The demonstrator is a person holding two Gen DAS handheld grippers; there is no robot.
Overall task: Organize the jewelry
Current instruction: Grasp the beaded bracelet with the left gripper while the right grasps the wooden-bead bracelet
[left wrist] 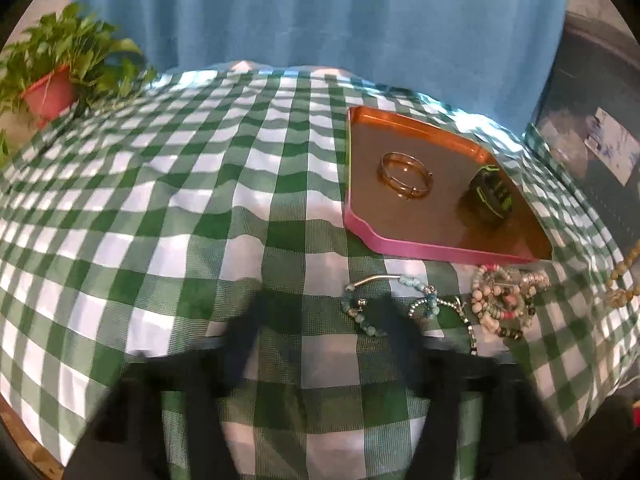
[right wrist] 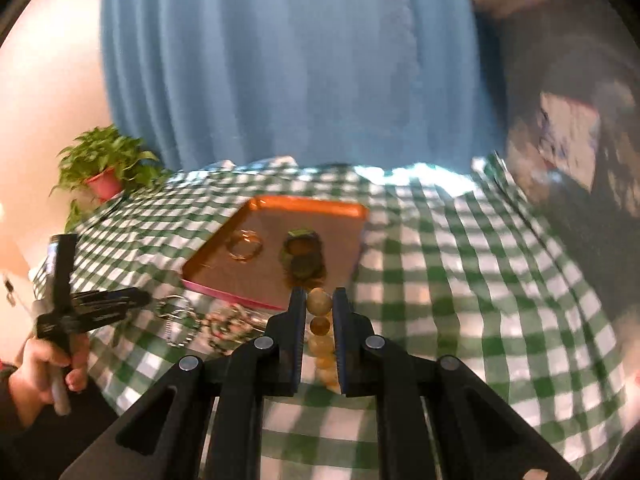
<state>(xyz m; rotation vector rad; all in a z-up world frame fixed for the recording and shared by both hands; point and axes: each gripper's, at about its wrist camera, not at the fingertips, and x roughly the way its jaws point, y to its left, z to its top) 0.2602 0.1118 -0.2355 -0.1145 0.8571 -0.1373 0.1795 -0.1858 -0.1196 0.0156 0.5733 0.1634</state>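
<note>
In the right wrist view my right gripper point(right wrist: 319, 300) is shut on a strand of tan round beads point(right wrist: 319, 301), which hangs down between the fingers above the checked cloth. Just beyond it lies the pink-rimmed tray point(right wrist: 232, 294), holding a metal bangle point(right wrist: 245, 245) and a dark green bracelet point(right wrist: 303, 256). In the left wrist view my left gripper point(left wrist: 320, 320) is open over bare cloth, its fingers blurred. A blue-bead bracelet point(left wrist: 372, 304) lies by its right finger. The tray point(left wrist: 384, 244) sits further away to the right, with the bangle point(left wrist: 406, 176) and the dark bracelet point(left wrist: 486, 196) in it.
A heap of pink and beige bead bracelets point(left wrist: 504, 304) lies in front of the tray. A potted plant point(left wrist: 52, 92) stands at the table's far left corner. A blue curtain point(left wrist: 320, 20) hangs behind. A hand point(right wrist: 48, 364) holds the left gripper point(right wrist: 136, 302).
</note>
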